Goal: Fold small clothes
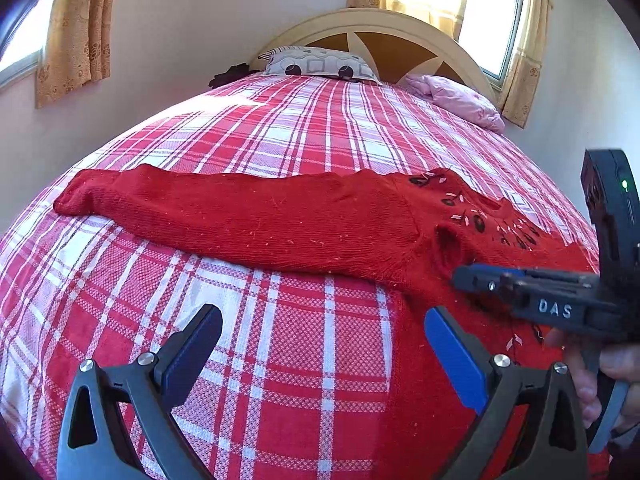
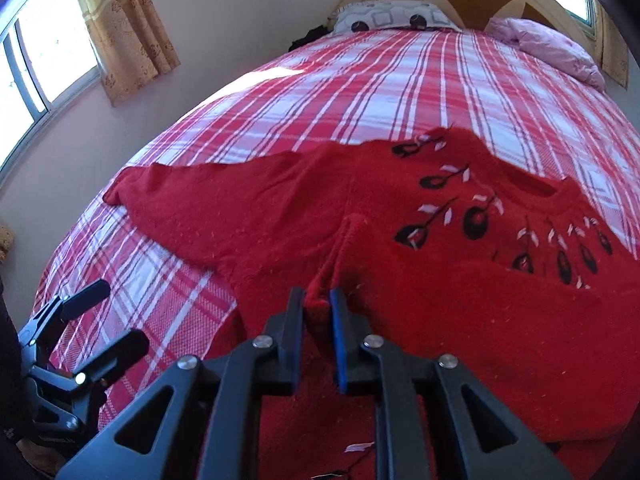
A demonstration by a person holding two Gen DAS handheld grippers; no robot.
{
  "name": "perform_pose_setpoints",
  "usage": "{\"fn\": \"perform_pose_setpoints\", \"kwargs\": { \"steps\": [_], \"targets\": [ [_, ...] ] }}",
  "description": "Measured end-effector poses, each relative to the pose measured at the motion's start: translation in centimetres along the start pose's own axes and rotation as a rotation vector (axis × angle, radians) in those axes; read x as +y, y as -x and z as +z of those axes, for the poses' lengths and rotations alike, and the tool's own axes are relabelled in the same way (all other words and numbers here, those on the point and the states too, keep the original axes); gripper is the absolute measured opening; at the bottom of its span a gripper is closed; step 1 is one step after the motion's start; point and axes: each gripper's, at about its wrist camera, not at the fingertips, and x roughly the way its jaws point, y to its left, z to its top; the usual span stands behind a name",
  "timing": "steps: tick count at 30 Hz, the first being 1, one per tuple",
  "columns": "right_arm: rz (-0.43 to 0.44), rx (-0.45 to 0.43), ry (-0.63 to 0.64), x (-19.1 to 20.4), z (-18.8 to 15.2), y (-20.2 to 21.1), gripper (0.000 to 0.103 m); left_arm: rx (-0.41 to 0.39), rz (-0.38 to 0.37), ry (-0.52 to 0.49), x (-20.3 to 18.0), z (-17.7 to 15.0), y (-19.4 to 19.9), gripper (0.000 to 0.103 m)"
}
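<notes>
A red knitted sweater (image 2: 460, 288) lies flat across the near part of a bed (image 1: 304, 128), front up, its embroidered yoke toward the headboard (image 1: 376, 28). One sleeve (image 1: 224, 216) stretches out flat to the left over the plaid cover. The right gripper (image 2: 318, 304) sits low on the sweater's body. A ridge of knit, apparently the cuff end of the other sleeve laid across the front, stands between its nearly closed jaws. The pads are close on either side of the fabric, but whether they still press it cannot be told. The left gripper (image 1: 324, 344) hovers over the cover just beside the sweater's edge, jaws wide apart and empty.

The step in hand appears to be laying a folded-in sleeve onto the body. To do it well, the right gripper should leave the cuff lying flat with no raised ridge and withdraw without dragging the knit. The left gripper is well placed to go to the outstretched sleeve next. Gripping near the cuff and carrying it across the body would keep the fold line straight along the side seam. The knit is thick and somewhat fuzzy, so it probably clings to the cover; lifting rather than sliding should avoid wrinkles.

Count: one sweater, two grippers, two pillows at the bed's head, one patterned (image 1: 320, 62) and one pink (image 1: 460, 100), and two curtained windows.
</notes>
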Motion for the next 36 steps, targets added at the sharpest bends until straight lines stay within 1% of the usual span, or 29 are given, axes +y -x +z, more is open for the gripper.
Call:
{"fn": "perform_pose_setpoints", "kwargs": {
  "steps": [1,3,4,5,7,9,11,12,14,15,16,17,18,20,21,22,23,24,26,28,30,31,34,36],
  "targets": [
    [0.014,0.000,-0.009,-0.3,-0.4,0.3,0.029,0.002,-0.003,-0.003,-0.1,0.1,0.0,0.102],
    [0.015,-0.030,-0.024,-1.4,-1.2,2.2,0.039,0.002,-0.025,-0.016,-0.5,0.4,0.1,0.102],
    [0.012,-0.045,-0.038,-2.1,-1.4,3.3,0.049,0.008,-0.039,-0.017,-0.8,0.6,-0.1,0.102],
    [0.008,-0.062,-0.056,-3.0,-1.7,4.5,0.055,0.020,-0.064,-0.011,-1.1,0.8,-0.2,0.102],
    [-0.018,-0.098,-0.097,-5.1,-2.3,7.0,0.056,0.040,-0.127,0.007,-2.1,1.3,-0.8,0.102],
    [-0.069,-0.141,-0.134,-7.1,-3.0,9.5,0.057,0.073,-0.187,0.016,-3.4,1.9,-1.7,0.102],
    [-0.146,-0.191,-0.188,-9.3,-4.1,12.0,0.060,0.096,-0.239,0.019,-4.9,2.4,-2.7,0.102],
    [-0.176,-0.214,-0.215,-10.2,-4.9,13.1,0.061,0.102,-0.245,0.008,-5.9,2.7,-3.4,0.101],
    [-0.204,-0.237,-0.258,-11.6,-6.1,14.4,0.063,0.122,-0.243,-0.023,-7.8,3.2,-4.5,0.094],
    [-0.219,-0.240,-0.270,-12.2,-6.6,14.9,0.063,0.137,-0.245,-0.039,-8.6,3.4,-5.2,0.085],
    [-0.239,-0.246,-0.280,-12.8,-7.2,15.4,0.063,0.153,-0.233,-0.051,-9.4,3.6,-6.0,0.073],
    [-0.253,-0.251,-0.286,-13.0,-7.7,15.7,0.063,0.168,-0.226,-0.058,-9.8,3.7,-6.7,0.068],
    [-0.269,-0.258,-0.297,-13.4,-8.5,16.0,0.063,0.200,-0.220,-0.061,-10.3,3.8,-7.9,0.061],
    [-0.280,-0.263,-0.315,-14.1,-9.5,16.5,0.063,0.252,-0.197,-0.061,-10.7,3.5,-9.5,0.059],
    [-0.283,-0.266,-0.324,-14.4,-10.0,16.6,0.063,0.255,-0.190,-0.061,-10.9,3.3,-9.9,0.057],
    [-0.285,-0.268,-0.330,-14.7,-10.4,16.8,0.063,0.242,-0.184,-0.075,-11.0,3.2,-9.7,0.050],
    [-0.291,-0.272,-0.337,-15.1,-10.8,16.9,0.063,0.232,-0.168,-0.096,-11.3,3.2,-9.6,0.037],
    [-0.297,-0.274,-0.341,-15.3,-11.0,17.0,0.063,0.232,-0.155,-0.108,-11.5,3.2,-9.5,0.011],
    [-0.309,-0.285,-0.355,-15.9,-11.4,17.3,0.063,0.232,-0.188,-0.066,-10.7,3.7,-8.9,0.006],
    [-0.310,-0.292,-0.372,-16.6,-11.8,17.6,0.063,0.194,-0.222,-0.035,-9.8,4.3,-7.4,0.005],
    [-0.310,-0.301,-0.390,-17.3,-12.1,18.0,0.063,0.147,-0.214,-0.043,-9.4,4.9,-5.8,0.005],
    [-0.305,-0.308,-0.394,-17.5,-12.3,18.1,0.063,0.136,-0.209,-0.049,-9.3,5.0,-5.1,0.005],
    [-0.295,-0.324,-0.381,-17.4,-11.8,18.0,0.063,0.136,-0.209,-0.049,-8.6,4.8,-4.7,0.005],
    [-0.283,-0.325,-0.367,-17.0,-11.3,17.6,0.063,0.155,-0.164,-0.061,-8.4,4.3,-5.6,0.005]
  ]
}}
